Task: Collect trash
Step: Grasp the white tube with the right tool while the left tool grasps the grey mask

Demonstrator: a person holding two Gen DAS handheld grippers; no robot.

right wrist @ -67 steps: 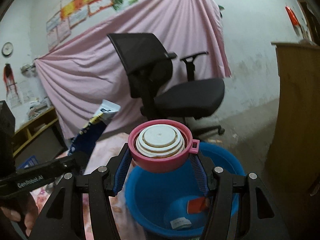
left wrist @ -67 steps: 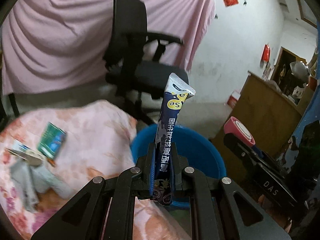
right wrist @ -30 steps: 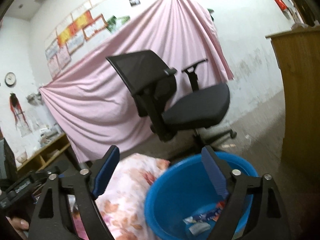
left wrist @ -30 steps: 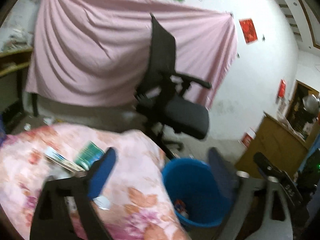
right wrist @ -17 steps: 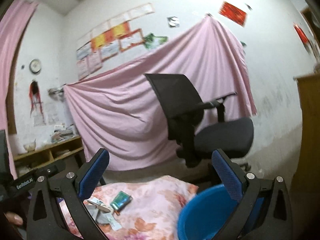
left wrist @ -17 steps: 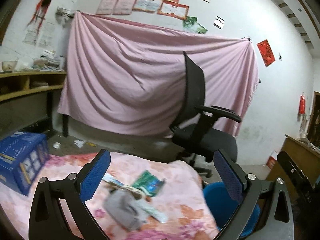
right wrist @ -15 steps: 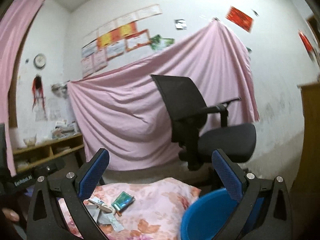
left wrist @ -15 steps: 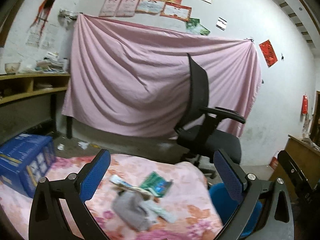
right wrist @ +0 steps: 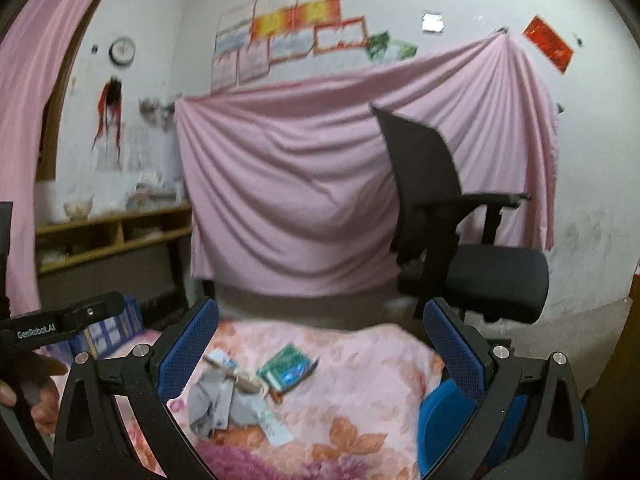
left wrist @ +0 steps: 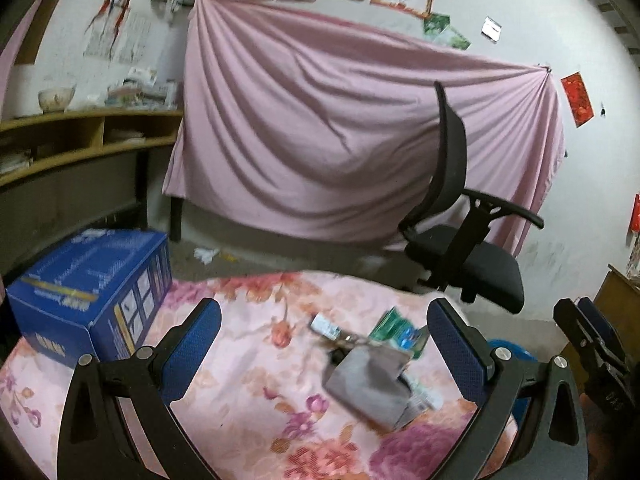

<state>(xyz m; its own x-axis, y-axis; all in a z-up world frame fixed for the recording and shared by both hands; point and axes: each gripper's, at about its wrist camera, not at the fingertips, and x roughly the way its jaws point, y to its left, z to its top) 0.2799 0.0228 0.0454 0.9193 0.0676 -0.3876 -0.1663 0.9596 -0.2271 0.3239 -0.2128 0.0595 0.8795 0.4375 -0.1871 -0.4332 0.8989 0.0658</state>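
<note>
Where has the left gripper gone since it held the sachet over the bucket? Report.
Yes: the left gripper swung off the blue bucket, back over the floral cloth, facing the grey wrapper.

My left wrist camera looks along its fingers, tilted a bit down, over the flowered cloth (left wrist: 248,376) toward the pink sheet (left wrist: 328,128) on the far wall. My right wrist camera faces nearly the same way, closer to level, from further right. Both share the litter pile (left wrist: 372,376) (right wrist: 236,392), office chair (left wrist: 460,240) (right wrist: 448,240), shelf (left wrist: 80,136) (right wrist: 112,232) and blue tub (right wrist: 444,420) edge.
</note>
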